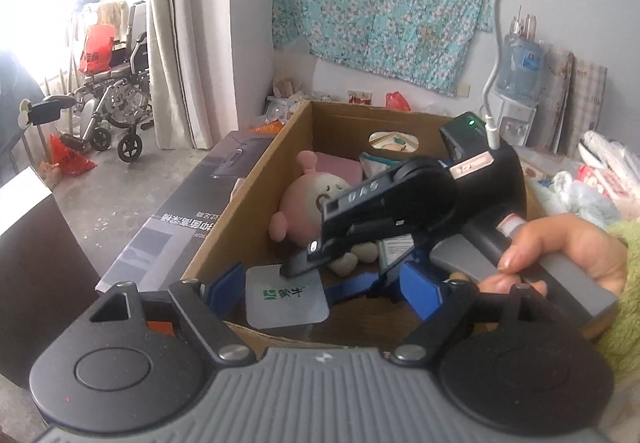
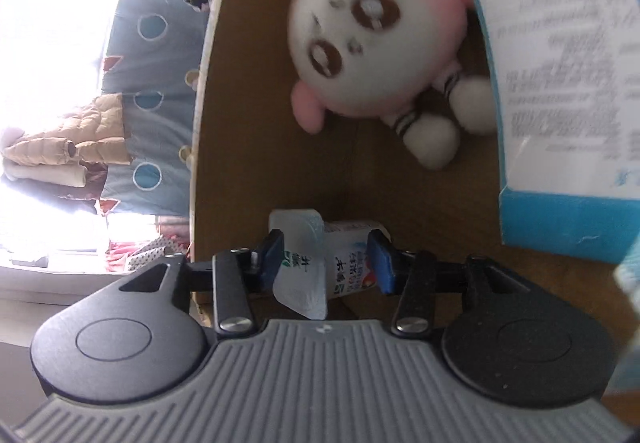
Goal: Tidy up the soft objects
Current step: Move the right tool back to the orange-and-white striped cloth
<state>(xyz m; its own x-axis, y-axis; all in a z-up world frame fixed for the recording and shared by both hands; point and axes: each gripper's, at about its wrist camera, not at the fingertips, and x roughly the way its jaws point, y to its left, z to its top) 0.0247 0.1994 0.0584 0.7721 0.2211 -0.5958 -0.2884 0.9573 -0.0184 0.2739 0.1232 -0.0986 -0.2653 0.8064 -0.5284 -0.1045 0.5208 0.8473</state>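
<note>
**Right wrist view: yogurt cup between the jaws, low in the carton**

Right wrist view shows the right gripper [image 2: 326, 259] with its blue pads on either side of a small yogurt cup [image 2: 320, 267]; the left pad meets the foil-lid end, the right pad the printed base. Whether the pads press or merely flank it cannot be told. The cup lies sideways, low inside the cardboard box [image 2: 248, 147], near its wall.

The left gripper [image 1: 320, 283] stands spread and empty over the box's near end.

Risks, as judged: the thin plastic cup could dent or its lid could peel if squeezed hard; gripped end to end (a poor hold on a tapered shape), it may slide out and roll.

Materials: the plush toy [image 2: 376, 39] is round-headed, pink and white, soft pile, lying on the box floor well beyond the cup. A glossy blue-edged packet [image 2: 568, 91] lies flat to its right.
</note>
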